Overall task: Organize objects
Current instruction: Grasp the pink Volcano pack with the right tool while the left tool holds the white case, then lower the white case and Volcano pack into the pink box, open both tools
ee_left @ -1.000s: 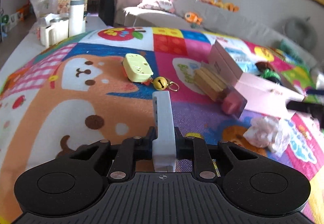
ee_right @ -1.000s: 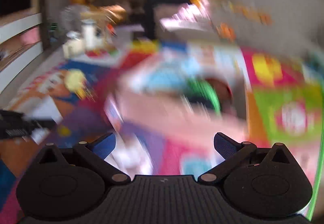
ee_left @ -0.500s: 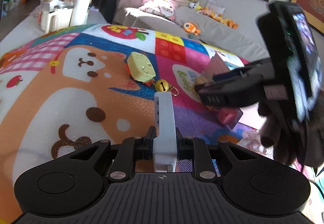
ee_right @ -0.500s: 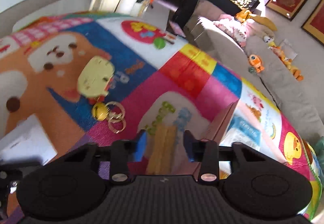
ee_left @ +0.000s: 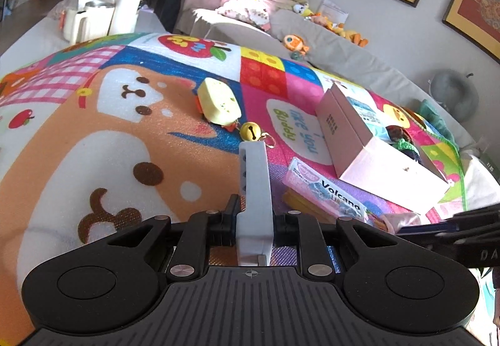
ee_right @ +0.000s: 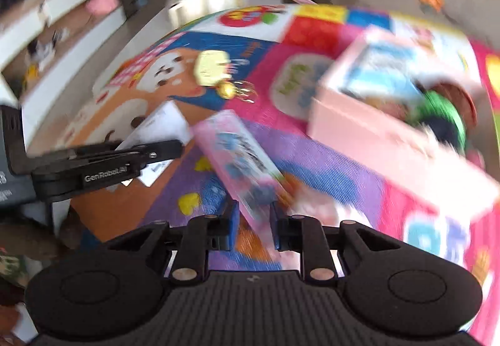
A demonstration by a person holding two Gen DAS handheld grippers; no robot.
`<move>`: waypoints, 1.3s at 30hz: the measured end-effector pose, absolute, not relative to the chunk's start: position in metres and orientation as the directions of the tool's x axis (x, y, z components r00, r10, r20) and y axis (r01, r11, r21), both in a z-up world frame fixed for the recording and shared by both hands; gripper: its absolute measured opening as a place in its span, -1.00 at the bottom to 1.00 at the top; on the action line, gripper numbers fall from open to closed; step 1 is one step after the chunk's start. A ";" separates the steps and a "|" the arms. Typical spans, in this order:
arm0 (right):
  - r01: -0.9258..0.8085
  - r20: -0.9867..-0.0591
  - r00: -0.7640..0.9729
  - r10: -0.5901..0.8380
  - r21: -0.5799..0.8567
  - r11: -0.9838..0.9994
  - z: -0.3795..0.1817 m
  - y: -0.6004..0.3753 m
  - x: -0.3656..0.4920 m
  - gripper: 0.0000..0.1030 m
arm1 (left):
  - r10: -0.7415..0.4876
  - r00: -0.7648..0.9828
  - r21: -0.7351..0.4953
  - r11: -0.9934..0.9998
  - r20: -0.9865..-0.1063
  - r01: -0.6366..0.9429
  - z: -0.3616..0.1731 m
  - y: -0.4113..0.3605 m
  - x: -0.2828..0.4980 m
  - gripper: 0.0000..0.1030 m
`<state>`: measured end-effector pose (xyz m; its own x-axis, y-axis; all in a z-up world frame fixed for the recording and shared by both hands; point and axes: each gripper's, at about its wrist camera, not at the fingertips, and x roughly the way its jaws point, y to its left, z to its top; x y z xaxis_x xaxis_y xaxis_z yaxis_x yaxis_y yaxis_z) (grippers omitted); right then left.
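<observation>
**A:** Start close in. What does each gripper have?

**B:** The left gripper [ee_left: 253, 218] is clamped narrow on a flat white card [ee_left: 253, 186] that stands on edge and points straight ahead. The right gripper [ee_right: 253, 222] has its blue pads [ee_right: 230, 221] closed on the near end of a long pink pack [ee_right: 237, 155]. That view is smeared, so I can't read how firm the grip is.

**A:** Which way does the pack run?

**B:** Lengthwise away from the right gripper, tilted up and leftward, over the mat [ee_right: 328, 177]. From the left wrist it lies just right of the card, slanting toward the box.

**A:** And the box?

**B:** The pink box [ee_right: 375, 139] sits open, ahead and to the right of the pack, near its far end. The right gripper is the nearer one; the left is off to the side, apart from it.

**A:** So the turn matters.

**B:** I'd judge so: the pack's long axis must swing rightward to line up with the box's opening. Farther out, a yellow toy [ee_left: 220, 105] and bell [ee_left: 250, 131] lie loose on the mat.
</observation>
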<state>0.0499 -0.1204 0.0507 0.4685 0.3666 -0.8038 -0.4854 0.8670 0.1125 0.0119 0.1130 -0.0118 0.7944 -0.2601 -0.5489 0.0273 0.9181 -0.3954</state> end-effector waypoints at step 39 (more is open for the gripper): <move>-0.354 -0.557 0.752 0.353 0.111 0.929 0.099 -0.246 0.017 -0.16 | -0.473 0.802 -0.318 0.873 -0.366 0.370 0.098 -0.022 0.104 -0.61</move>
<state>0.0174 -0.2462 0.0994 0.7517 0.3530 -0.5571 -0.3542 0.9286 0.1106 0.1039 -0.0222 0.0975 0.8015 -0.4727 -0.3662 0.3698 0.8731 -0.3176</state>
